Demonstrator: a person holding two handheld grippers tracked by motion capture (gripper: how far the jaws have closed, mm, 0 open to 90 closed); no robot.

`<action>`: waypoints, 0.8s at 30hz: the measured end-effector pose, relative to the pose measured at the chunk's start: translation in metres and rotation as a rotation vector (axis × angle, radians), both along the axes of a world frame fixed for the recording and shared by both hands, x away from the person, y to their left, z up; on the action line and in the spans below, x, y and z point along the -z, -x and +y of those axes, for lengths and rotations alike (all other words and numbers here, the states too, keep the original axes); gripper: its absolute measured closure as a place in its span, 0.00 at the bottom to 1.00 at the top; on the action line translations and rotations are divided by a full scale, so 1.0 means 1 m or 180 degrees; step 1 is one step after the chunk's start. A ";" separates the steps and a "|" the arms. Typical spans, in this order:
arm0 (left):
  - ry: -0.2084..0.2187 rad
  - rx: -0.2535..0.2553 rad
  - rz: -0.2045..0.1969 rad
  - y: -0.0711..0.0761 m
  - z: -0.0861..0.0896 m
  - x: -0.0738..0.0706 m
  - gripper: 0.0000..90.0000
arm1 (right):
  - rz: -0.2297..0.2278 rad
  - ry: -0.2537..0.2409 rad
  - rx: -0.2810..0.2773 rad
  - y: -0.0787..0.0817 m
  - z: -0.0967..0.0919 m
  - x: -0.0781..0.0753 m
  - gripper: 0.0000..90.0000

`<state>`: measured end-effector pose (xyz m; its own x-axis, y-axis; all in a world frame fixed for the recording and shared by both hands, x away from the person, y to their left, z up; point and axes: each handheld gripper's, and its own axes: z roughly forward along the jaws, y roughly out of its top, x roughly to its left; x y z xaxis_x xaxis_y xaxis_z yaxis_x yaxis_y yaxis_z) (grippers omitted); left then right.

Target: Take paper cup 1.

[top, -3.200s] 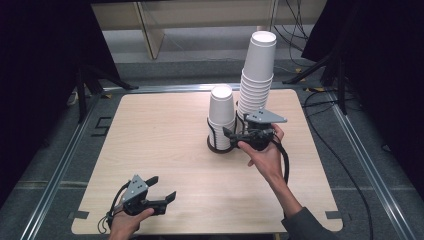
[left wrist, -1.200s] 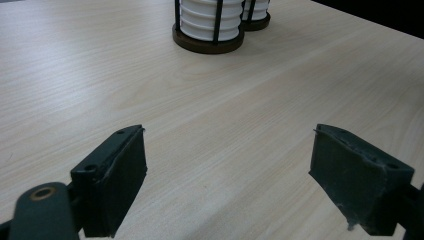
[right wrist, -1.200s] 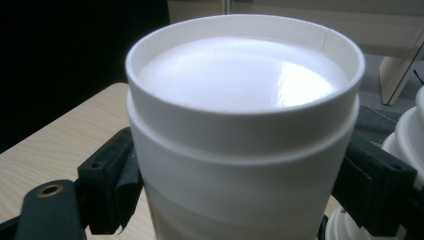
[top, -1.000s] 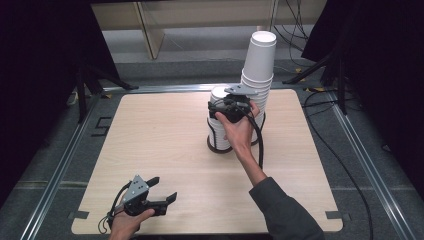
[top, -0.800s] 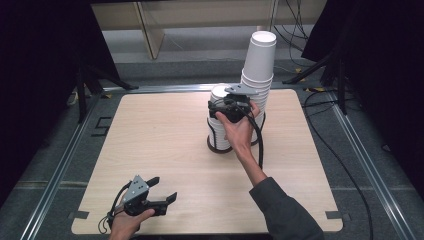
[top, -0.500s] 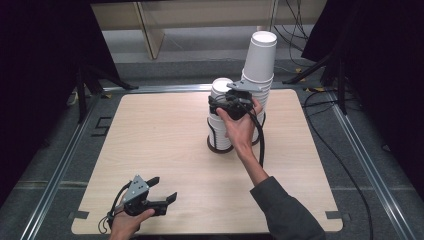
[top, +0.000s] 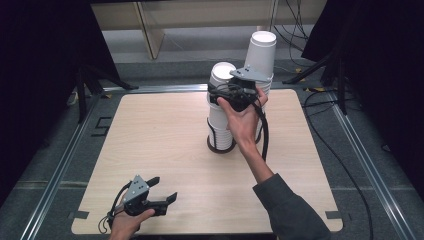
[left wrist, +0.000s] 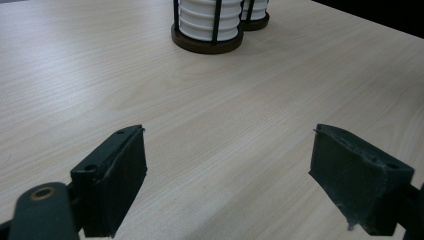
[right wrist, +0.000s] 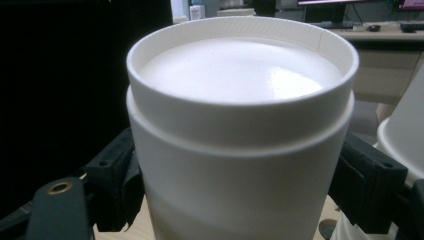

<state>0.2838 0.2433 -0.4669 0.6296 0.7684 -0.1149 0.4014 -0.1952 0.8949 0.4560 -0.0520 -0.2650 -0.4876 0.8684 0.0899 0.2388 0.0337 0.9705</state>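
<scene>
top cup gripped on the shorter stack

pale wood counter (top: 150, 130) sits on a grey floor with dark curtains on both sides. we see two stacks of upturned white paper cups toward its far middle, each on a dark round base: a shorter stack (top: 220, 120) and a taller stack (top: 261, 55) just behind it. our right hand-held gripper (top: 231, 90) is up at the top cup (right wrist: 240, 130) of the shorter stack, jaws closed against its two sides. our left hand-held gripper (top: 162, 199) rests low at the near left edge, jaws spread wide with nothing between them, well apart from the stacks.
</scene>
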 end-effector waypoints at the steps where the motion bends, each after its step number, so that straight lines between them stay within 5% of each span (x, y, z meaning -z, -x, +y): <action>1: -0.0020 -0.0011 0.0004 0.000 0.000 -0.001 0.16 | -0.0030 -0.0010 -0.0016 0.001 0.000 -0.002 0.22; 10: -0.0011 -0.0005 0.0001 0.000 0.000 0.000 0.16 | -0.0151 -0.0049 -0.0220 0.024 -0.007 -0.022 0.22; 24: 0.0011 -0.0007 0.0014 0.000 0.001 0.001 0.16 | -0.0060 -0.0045 -0.0709 0.059 -0.006 0.009 0.22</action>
